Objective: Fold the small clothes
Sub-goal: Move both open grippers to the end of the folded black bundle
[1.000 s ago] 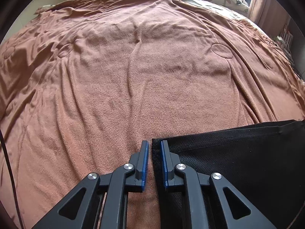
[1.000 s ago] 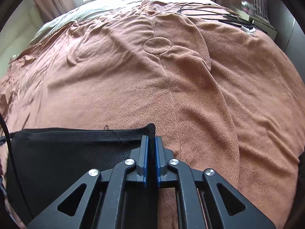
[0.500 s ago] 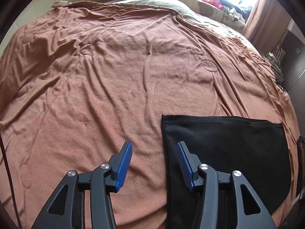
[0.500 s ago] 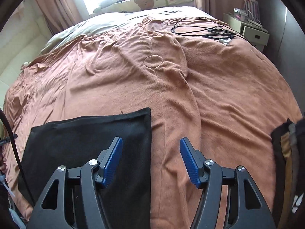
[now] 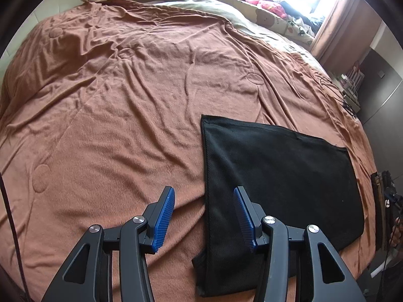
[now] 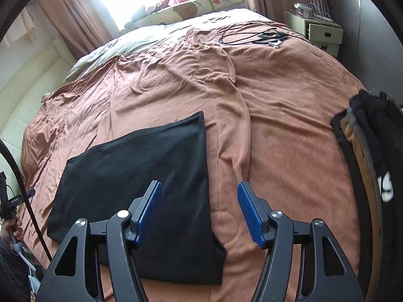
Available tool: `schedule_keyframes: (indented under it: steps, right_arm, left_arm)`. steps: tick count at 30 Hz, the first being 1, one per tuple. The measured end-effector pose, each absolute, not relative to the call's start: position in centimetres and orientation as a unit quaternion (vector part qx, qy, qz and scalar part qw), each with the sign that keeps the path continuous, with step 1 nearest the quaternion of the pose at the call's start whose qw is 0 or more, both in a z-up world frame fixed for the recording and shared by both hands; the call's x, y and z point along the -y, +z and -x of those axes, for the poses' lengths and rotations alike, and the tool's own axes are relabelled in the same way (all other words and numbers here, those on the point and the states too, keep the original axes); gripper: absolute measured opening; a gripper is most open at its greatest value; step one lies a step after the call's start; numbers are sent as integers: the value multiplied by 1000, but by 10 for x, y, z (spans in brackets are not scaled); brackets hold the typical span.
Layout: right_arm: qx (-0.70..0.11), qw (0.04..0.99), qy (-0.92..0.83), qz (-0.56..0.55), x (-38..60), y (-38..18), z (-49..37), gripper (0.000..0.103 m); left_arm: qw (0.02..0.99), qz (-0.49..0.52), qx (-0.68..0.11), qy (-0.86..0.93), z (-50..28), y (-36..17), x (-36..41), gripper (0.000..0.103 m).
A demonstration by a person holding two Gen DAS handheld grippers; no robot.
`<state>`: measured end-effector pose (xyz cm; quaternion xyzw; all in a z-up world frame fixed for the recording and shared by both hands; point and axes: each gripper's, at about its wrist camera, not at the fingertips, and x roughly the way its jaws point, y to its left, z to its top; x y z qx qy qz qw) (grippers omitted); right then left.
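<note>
The black garment point(image 5: 277, 171) lies folded flat into a rough rectangle on the brown blanket, edges fairly straight, one lower corner sticking out past the fold, near the bed's near edge

The left gripper point(image 5: 204, 211) is pointing steeply downward, its two blue-padded fingers point(image 5: 163, 216) standing apart with nothing gripped between them. The right gripper point(image 6: 199, 211) is pointing downward at a similar angle, its blue pads point(image 6: 249, 214) likewise spread and pressing on nothing. At the lower left edge of the right wrist view, a hand point(image 6: 12, 229) is gripping the left gripper's handle.
</note>
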<state>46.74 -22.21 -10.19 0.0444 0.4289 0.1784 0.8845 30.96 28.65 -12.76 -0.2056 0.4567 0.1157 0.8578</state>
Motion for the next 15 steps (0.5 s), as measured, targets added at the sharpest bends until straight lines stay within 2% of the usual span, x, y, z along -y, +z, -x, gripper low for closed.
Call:
schedule_keyframes:
  steps: [13, 15]
  right_arm:
    - [-458, 862, 184, -116, 255, -137, -408, 60]
    - [-466, 855, 187, -129, 258, -147, -404, 55]
  left_arm:
    - [854, 258, -439, 101, -247, -134, -262, 51]
    - [852, 270, -439, 96, -239, -139, -257, 51]
